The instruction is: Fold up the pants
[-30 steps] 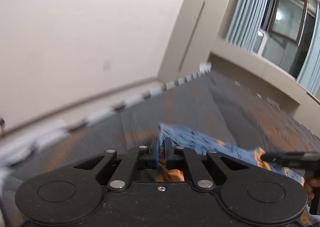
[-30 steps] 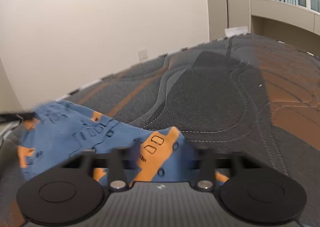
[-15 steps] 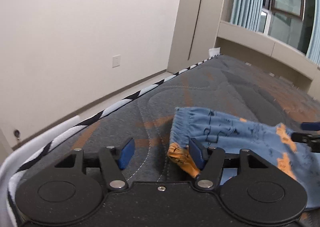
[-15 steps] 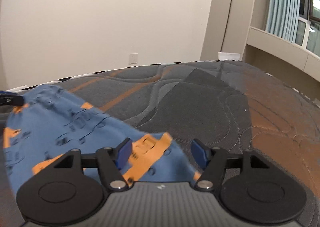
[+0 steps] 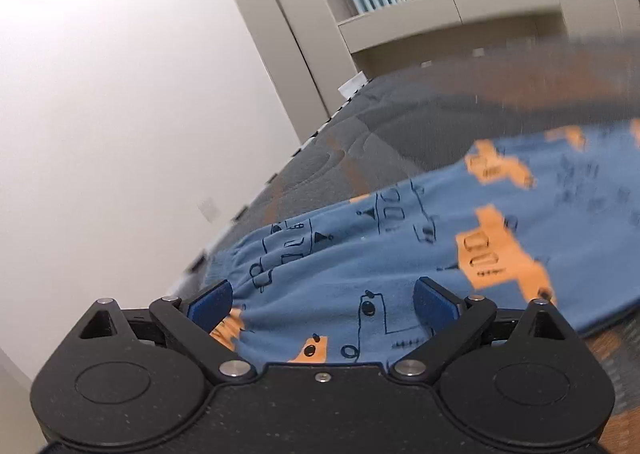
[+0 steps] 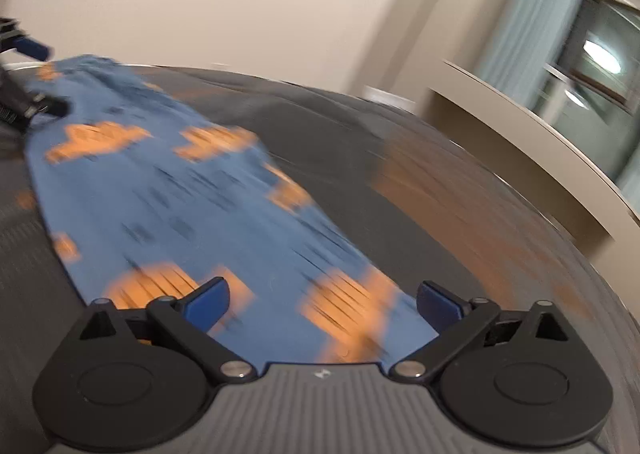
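Note:
Blue pants with orange patches and dark line drawings (image 5: pixel 420 238) lie spread flat on a dark grey quilted mattress (image 5: pixel 400 126). My left gripper (image 5: pixel 322 300) is open and empty, just above the gathered waistband end. My right gripper (image 6: pixel 322 300) is open and empty, over the other end of the pants (image 6: pixel 192 190). The left gripper's blue fingertips (image 6: pixel 30 48) show at the far left of the right wrist view, by the waistband. Both views are blurred by motion.
The mattress (image 6: pixel 460 206) has orange swirls and a striped edge along the wall side. A beige wall with a socket (image 5: pixel 209 209), a tall cupboard (image 5: pixel 280 34), a window ledge (image 6: pixel 540 142) and curtains surround the bed.
One second ago both grippers were shut on the pants. They opened and let go, then opened wider. Both cameras have swung, and the pants now lie flat on the mattress.

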{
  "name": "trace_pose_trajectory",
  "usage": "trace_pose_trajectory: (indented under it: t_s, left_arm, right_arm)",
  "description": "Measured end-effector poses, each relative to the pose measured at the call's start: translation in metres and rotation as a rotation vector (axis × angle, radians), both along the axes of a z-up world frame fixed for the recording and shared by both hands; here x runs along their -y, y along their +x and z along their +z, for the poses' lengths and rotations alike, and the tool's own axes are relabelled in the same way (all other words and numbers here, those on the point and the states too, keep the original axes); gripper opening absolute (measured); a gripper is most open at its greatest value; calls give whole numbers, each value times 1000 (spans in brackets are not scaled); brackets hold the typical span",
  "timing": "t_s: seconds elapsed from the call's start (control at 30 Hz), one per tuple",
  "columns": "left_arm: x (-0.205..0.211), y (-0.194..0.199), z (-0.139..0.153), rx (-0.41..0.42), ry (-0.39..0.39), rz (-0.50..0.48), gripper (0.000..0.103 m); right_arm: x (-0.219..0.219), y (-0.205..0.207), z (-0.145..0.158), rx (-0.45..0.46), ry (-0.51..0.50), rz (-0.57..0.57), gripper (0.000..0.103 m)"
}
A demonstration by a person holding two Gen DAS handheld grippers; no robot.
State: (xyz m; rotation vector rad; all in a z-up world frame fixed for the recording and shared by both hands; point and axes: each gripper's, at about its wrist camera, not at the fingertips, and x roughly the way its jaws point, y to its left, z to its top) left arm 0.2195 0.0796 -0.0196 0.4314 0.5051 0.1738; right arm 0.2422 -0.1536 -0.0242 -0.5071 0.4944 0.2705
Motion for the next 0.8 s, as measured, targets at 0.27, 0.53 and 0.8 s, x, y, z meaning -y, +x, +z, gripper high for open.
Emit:
trace_pose_trajectory:
  t_s: [0.27, 0.53, 0.8]
  left_arm:
    - [25, -10, 17, 34, 32, 11, 102]
    - [141, 5, 42, 56, -35, -243, 102]
    - [287, 74, 42, -47, -132, -550, 102]
  right_arm:
    - [149, -20, -3, 33, 122, -359, 103]
    - [241, -77, 8, -32, 565, -378, 103]
    - [271, -93, -11, -308, 981, -196, 102]
